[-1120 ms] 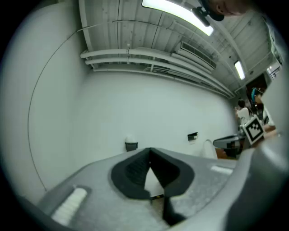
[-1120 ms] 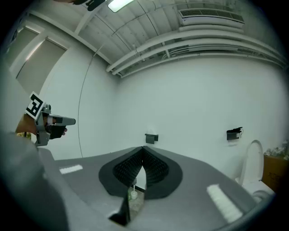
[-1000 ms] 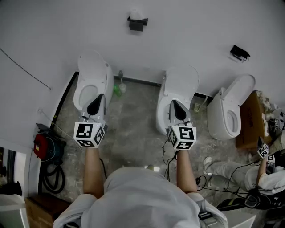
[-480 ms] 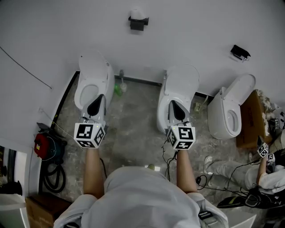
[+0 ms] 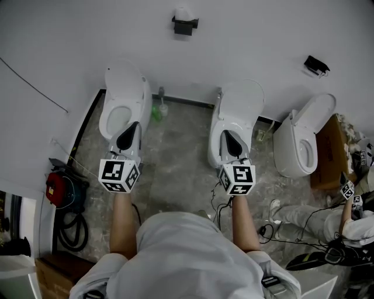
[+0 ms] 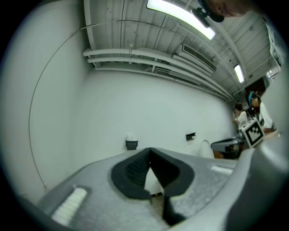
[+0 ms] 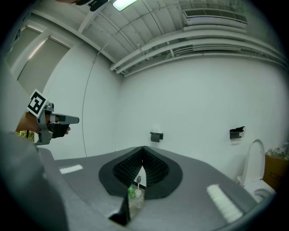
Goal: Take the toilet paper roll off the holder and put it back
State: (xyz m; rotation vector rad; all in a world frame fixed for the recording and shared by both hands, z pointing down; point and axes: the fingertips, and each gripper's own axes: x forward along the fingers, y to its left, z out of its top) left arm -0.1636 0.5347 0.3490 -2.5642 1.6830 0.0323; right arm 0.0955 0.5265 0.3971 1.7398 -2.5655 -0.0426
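Observation:
A black holder hangs on the white wall at the top of the head view, with a white toilet paper roll on it. My left gripper and right gripper are held level, far short of that wall, both shut and empty. From the left gripper view the holder and roll show small just above the closed left gripper. The right gripper view has the holder and roll just above the closed right gripper.
Three white toilets line the wall. A green bottle and brush stand between the first two. A second holder hangs further right. A red machine, cables, a cardboard box and another person crowd the sides.
Both grippers have moved a little forward toward the wall, still shut and empty. The view has shifted slightly with them.

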